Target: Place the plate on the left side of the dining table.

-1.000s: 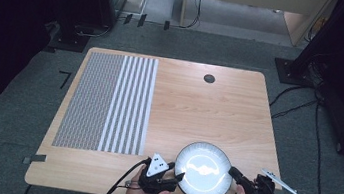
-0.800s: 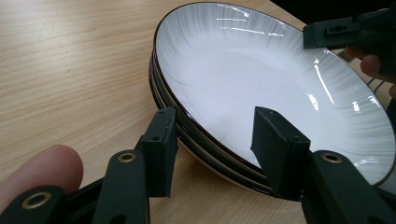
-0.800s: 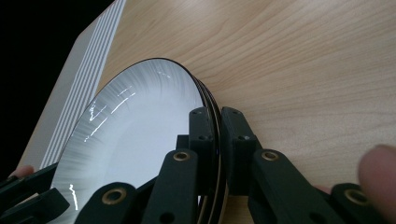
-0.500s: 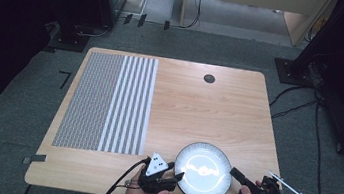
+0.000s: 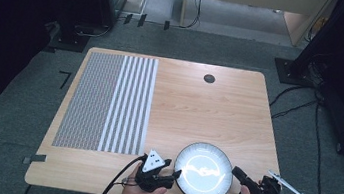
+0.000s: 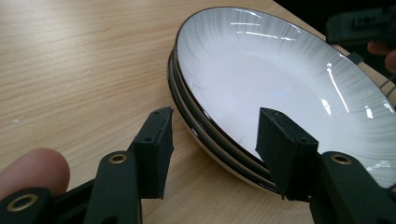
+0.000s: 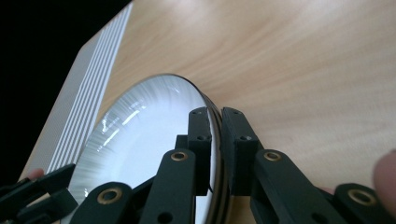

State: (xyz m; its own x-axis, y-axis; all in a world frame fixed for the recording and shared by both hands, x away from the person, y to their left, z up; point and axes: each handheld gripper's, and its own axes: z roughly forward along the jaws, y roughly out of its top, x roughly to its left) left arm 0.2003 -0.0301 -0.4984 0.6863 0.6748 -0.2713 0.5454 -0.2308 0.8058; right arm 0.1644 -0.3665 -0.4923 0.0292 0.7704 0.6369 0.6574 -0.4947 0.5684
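Plate point(image 5: 203, 171): white, dark-rimmed, near front edge of wooden table point(image 5: 219, 108), place unchanged. Right gripper point(image 7: 215, 140): jaws clamped on plate rim, hand drawn slightly outward since earlier frame. Left gripper point(image 6: 212, 149): jaws apart, straddling rim, position unchanged.

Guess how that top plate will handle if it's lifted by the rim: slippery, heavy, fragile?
Likely slippery: the top plate is glossy with bright glare, and the right tongs pinch only its thin rim. Probably rigid and breakable, since it looks like glazed ceramic. It sits nested on other plates, so those may shift or clink.
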